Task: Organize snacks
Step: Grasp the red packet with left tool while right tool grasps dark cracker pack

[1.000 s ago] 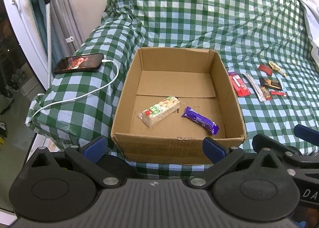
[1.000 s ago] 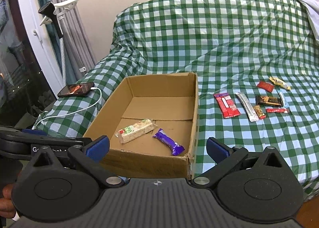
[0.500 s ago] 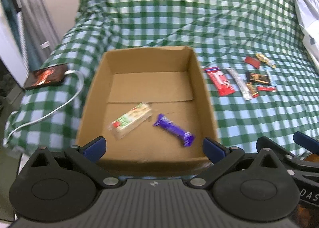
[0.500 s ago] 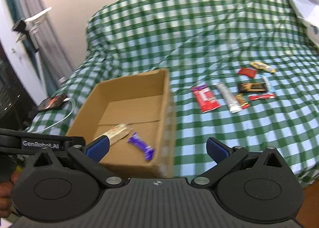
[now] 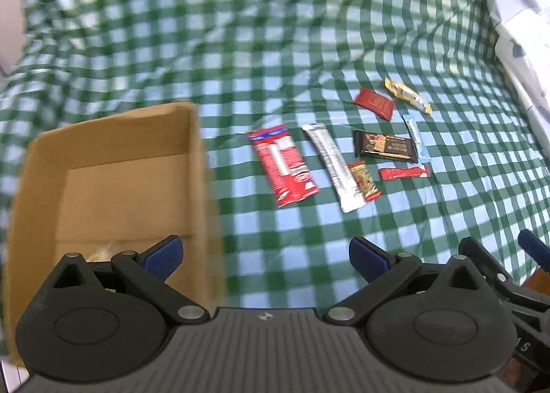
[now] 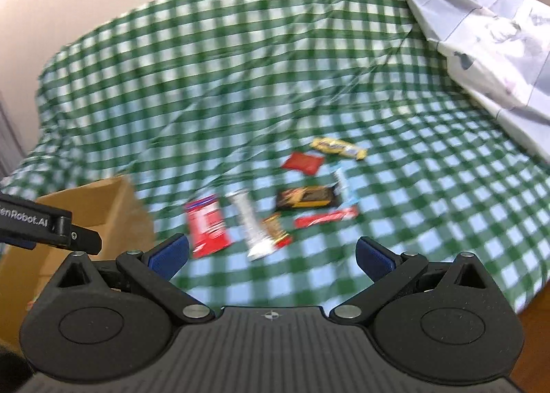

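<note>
Green-and-white checked cloth point(image 5: 309, 32) covers the bed, and the snacks lie on it in a loose cluster to the right of the cardboard box point(image 5: 113, 159). The red packet point(image 5: 283, 164) sits nearest the box, its long axis running away from the camera and leaning slightly left at the far end. Just beside it, the silver stick point(image 5: 333, 166) lies almost parallel. A small red-and-gold bar point(image 5: 364, 180) touches the silver stick's near end. Farther right, the dark chocolate bar point(image 5: 385, 149) and the thin red sachet point(image 5: 404, 172) both lie crosswise, with a pale blue stick point(image 5: 416, 137) at their right ends. Behind them rest a red square packet point(image 5: 374, 102) and a yellow bar point(image 5: 407, 94), angled. The left gripper point(image 5: 266, 254) and the right gripper point(image 6: 271, 254) both hang spread wide, holding nothing, short of the snacks.
</note>
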A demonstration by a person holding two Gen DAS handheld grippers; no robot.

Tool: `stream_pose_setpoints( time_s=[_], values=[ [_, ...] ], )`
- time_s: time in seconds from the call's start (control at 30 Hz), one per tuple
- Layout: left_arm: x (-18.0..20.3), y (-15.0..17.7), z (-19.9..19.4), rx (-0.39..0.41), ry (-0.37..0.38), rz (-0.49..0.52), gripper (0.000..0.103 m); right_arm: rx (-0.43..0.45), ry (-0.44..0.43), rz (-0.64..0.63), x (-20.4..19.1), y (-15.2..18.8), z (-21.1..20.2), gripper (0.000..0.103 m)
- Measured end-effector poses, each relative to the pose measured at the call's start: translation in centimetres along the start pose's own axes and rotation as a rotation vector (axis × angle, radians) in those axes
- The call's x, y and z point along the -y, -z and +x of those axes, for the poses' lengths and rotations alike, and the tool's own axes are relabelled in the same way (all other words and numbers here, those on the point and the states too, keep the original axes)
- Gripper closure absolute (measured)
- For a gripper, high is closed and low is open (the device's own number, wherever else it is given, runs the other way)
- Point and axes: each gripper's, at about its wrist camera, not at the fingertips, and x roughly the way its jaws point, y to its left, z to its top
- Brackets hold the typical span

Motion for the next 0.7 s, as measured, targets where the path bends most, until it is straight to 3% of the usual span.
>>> stream_pose_setpoints(
  time_s=[0.27, 0.43, 0.6, 0.7],
  values=[
    [3.0, -6.0, 12.6, -0.155, -0.074, -0.007, 0.000, -0.058, 0.009, -0.199, 5.4, -3.2, 13.6, 0.001],
    [3.1, -8.0, 19.3, -0.221, -0.096, -0.014, 0.000, -0.122, -0.044, -0.298, 6.5, -3.7, 21.9, 0.001],
    [2.3, -9.0, 24.0, -0.253, -0.141, -0.010, 0.000, -0.120, -0.107, -0.402, 6.4, -3.4, 28.1, 0.001],
    [1.0, -9.3, 26.1, -0.279, -0.080, -0.060, 0.000, -0.153, -0.142, -0.444, 6.2, -3.4, 31.5, 0.001]
  ],
)
